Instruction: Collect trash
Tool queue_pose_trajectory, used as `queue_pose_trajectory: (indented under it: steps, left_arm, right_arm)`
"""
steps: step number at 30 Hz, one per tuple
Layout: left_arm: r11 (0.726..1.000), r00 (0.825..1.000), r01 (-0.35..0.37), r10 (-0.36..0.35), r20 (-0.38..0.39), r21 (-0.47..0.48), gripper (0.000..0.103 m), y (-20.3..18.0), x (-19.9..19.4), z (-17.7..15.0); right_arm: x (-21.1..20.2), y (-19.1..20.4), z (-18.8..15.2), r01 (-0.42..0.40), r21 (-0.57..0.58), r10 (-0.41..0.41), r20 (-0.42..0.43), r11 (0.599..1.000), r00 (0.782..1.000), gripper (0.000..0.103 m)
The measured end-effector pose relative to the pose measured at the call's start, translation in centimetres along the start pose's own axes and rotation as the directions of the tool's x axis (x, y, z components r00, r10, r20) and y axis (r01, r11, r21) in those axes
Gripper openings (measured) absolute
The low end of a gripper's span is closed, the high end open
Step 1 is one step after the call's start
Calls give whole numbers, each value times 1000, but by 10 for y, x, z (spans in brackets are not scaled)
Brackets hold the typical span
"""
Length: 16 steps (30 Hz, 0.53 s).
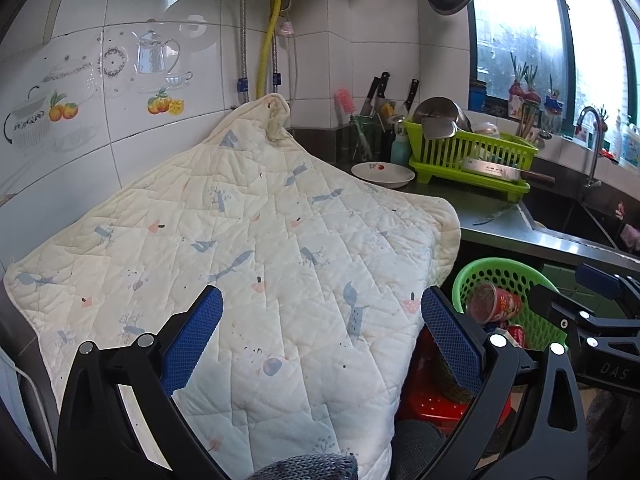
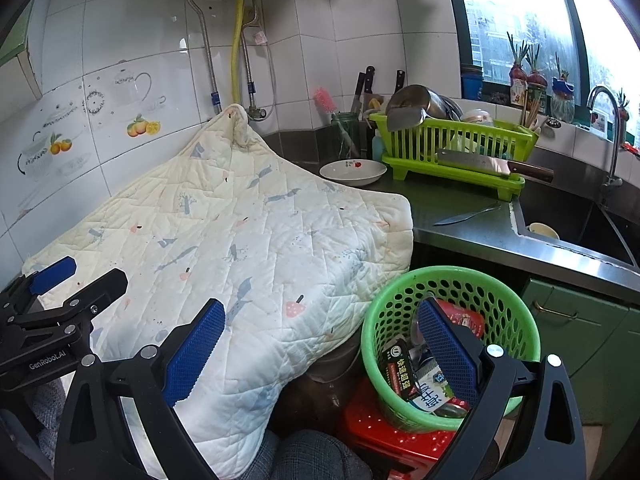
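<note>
A cream quilted cloth printed with birds (image 2: 240, 236) drapes over the counter corner. Just beside its hanging edge stands a green perforated plastic waste basket (image 2: 516, 312) on a red perforated stool (image 2: 372, 432). The right wrist view looks into the basket at a black carton (image 2: 396, 372) and a white printed pack (image 2: 430, 394); the left wrist view shows instead a red paper cup (image 1: 494, 302). The left gripper (image 1: 322, 336) and the right gripper (image 2: 320, 344) both gape wide, empty. Only the right view shows a pale bowl (image 2: 543, 230) in the sink beyond the basket.
</note>
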State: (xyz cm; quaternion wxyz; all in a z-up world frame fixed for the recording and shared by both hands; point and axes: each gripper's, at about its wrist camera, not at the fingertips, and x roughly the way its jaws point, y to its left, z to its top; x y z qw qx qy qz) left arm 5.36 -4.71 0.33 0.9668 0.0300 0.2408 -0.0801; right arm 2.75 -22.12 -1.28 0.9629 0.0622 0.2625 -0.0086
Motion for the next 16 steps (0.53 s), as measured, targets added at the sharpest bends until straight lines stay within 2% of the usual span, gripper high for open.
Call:
queue_pose_trajectory:
  steps: [16]
  left_arm:
    - [1000, 1000, 5, -6, -24, -8, 98, 3, 5, 0]
  right_arm:
    - [-1, -1, -2, -6, 14, 6, 0, 1000, 1000, 94]
